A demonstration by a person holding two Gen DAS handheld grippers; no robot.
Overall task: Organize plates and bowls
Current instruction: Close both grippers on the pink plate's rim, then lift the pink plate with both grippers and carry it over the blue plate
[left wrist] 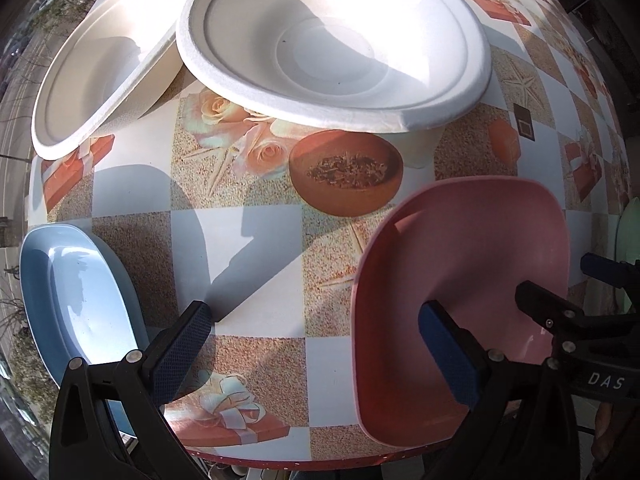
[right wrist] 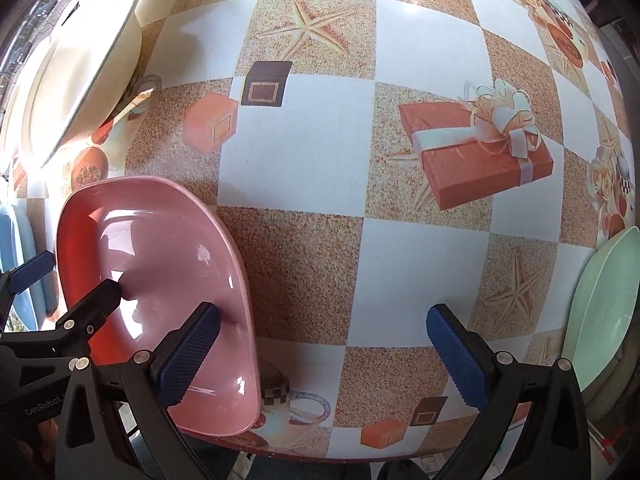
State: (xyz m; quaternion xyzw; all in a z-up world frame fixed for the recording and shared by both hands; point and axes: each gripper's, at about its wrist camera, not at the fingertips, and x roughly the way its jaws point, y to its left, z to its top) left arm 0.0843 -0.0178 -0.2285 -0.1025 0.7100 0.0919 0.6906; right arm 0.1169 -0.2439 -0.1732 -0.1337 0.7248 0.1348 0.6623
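**Both grippers wide over the bench, dishes spread around them**

While the left gripper (left wrist: 316,354) hangs with its jaws spread wide and holding nothing, its right finger sits over the pink plate (left wrist: 472,264), which lies at the near edge of the bench (left wrist: 256,240); whether that finger touches the plate I cannot tell; the right gripper (right wrist: 324,356) is likewise wide apart and empty, its left finger over the same pink plate's right rim, its right finger above the patterned cloth; a blue plate (left wrist: 76,292) lies at the near left edge, well apart from the pink one; two white pulp bowls (left wrist: 332,40) stand at the far side, the rim of the nearer one overlapping its neighbour (left wrist: 100,76); a pale green plate (right wrist: 604,308) lies at the bench's right edge, partly cut off by the frame.
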